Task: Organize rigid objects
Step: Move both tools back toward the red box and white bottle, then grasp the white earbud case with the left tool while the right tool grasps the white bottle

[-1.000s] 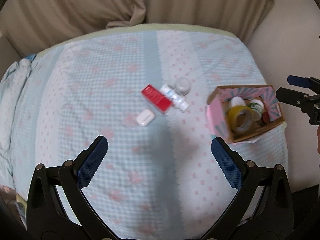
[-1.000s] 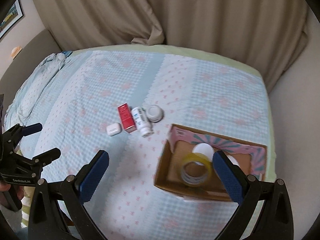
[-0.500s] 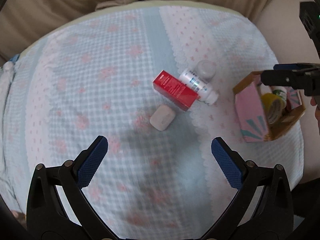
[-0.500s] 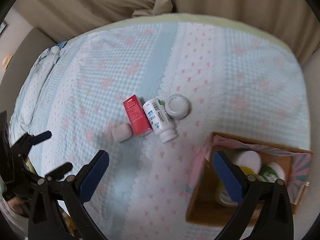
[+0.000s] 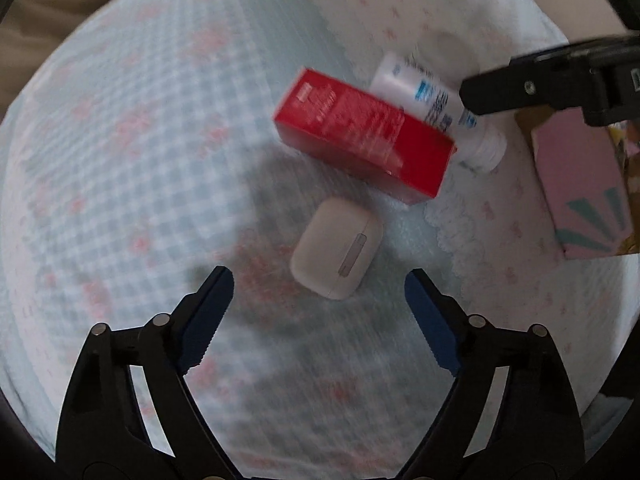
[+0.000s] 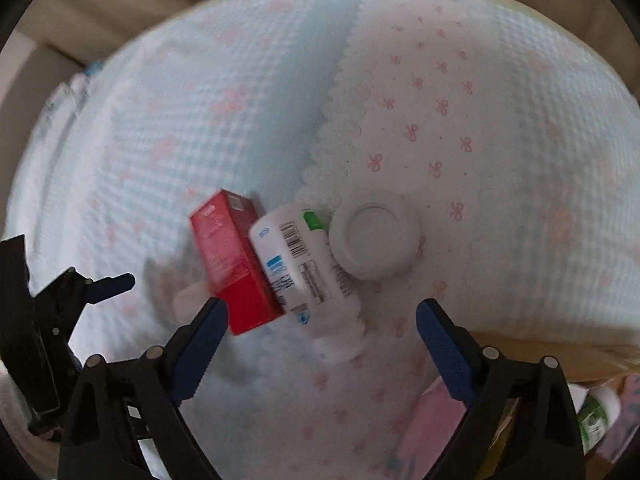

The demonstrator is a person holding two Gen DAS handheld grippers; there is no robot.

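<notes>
A white earbud case [image 5: 336, 248] lies on the bedspread just ahead of my left gripper [image 5: 319, 284], whose jaws are closing with only the case's near end between the tips, not touching it. Beyond it lie a red box [image 5: 360, 136] and a white bottle [image 5: 432, 100] side by side. My right gripper [image 6: 322, 312] hangs over the bottle [image 6: 304, 268], jaws closing, the bottle's cap end between the tips and untouched. The red box [image 6: 232, 264] lies left of the bottle and a round white jar [image 6: 376, 236] to its right.
A cardboard box with pink flaps [image 5: 580, 184] stands at the right; its rim [image 6: 540, 356] and a green-labelled bottle [image 6: 596, 420] inside show in the right wrist view. Each gripper appears in the other's view. Beige curtains hang behind the checked bedspread [image 6: 500, 160].
Both grippers have come down close over the objects, which now fill the views. Both pairs of jaws have narrowed. Nothing has been taken hold of.
</notes>
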